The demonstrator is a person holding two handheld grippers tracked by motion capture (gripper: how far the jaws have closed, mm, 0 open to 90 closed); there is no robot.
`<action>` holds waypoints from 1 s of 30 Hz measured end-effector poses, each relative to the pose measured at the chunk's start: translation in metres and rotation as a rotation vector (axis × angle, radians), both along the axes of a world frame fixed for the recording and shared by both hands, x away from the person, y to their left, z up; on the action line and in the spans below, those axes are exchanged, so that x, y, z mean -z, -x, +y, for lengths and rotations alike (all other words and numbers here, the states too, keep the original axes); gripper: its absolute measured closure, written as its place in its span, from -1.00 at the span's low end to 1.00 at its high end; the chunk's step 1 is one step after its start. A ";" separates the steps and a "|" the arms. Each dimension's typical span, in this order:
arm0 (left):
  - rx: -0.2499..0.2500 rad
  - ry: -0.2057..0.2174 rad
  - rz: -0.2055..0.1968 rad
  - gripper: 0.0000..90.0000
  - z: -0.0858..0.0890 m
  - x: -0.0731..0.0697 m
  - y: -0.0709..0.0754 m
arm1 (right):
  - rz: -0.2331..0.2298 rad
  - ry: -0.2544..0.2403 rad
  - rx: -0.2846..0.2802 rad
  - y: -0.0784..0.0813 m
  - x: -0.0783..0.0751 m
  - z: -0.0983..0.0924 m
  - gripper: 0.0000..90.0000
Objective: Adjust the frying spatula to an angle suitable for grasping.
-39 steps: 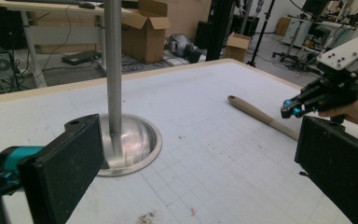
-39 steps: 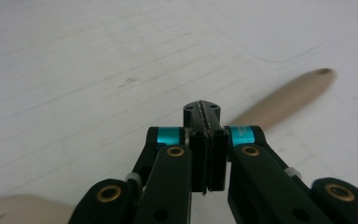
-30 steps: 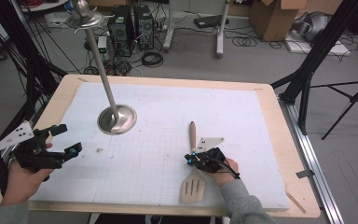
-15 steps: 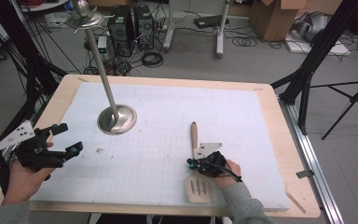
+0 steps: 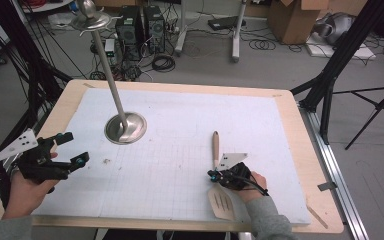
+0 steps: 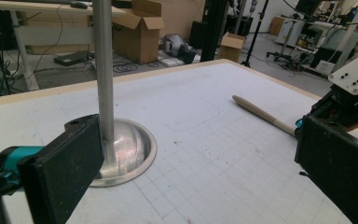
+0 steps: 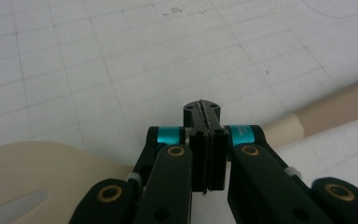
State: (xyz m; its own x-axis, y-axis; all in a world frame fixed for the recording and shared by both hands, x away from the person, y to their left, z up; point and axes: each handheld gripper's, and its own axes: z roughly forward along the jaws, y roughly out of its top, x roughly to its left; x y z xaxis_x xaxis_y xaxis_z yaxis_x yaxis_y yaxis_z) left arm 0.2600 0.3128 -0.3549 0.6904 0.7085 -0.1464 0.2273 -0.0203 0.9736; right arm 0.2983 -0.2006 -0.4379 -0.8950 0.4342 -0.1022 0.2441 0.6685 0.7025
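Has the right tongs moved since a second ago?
Yes. The right tongs slid slightly down the spatula toward the table's near edge, jaws shut.

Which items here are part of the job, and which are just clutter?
In the job:
- slotted spatula, lying on the mat under the shut right gripper
- metal stand
- left gripper, fingers open

Lying about:
- cardboard boxes
- computer towers
- floor cables
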 end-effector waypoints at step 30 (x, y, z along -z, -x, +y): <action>-0.008 0.002 -0.006 -0.96 0.002 -0.002 0.003 | 0.016 -0.171 0.196 -0.009 -0.007 -0.047 1.00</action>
State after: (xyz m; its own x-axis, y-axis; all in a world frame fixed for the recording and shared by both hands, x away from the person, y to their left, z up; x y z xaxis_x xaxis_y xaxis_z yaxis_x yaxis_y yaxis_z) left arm 0.2568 0.3146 -0.3526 0.6857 0.7135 -0.1438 0.2219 -0.0168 0.9749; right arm 0.3069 -0.2476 -0.4314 -0.7932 0.6090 0.0009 0.3689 0.4793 0.7964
